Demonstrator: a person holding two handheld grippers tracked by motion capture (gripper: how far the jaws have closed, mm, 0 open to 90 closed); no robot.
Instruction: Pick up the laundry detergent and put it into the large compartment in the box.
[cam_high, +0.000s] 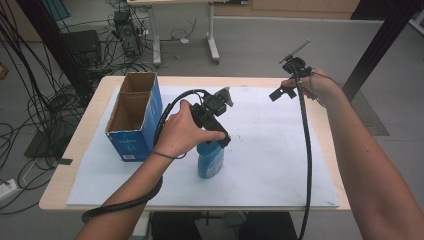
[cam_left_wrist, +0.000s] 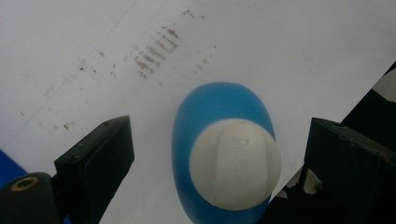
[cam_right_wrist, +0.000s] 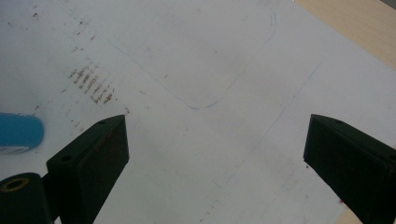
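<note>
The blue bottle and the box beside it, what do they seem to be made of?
The blue bottle looks like smooth plastic with a soft sheen, and its white cap like matte plastic. The box looks like cardboard: raw brown inside, printed blue outside.

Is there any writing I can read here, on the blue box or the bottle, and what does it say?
Blue box: white print on its front face, too small and blurred to read.
Blue bottle: pale label patch on its side, too blurred to read.
White sheet: faint blue pen outlines and brown smudges, no words.
No text reads clearly.
</note>
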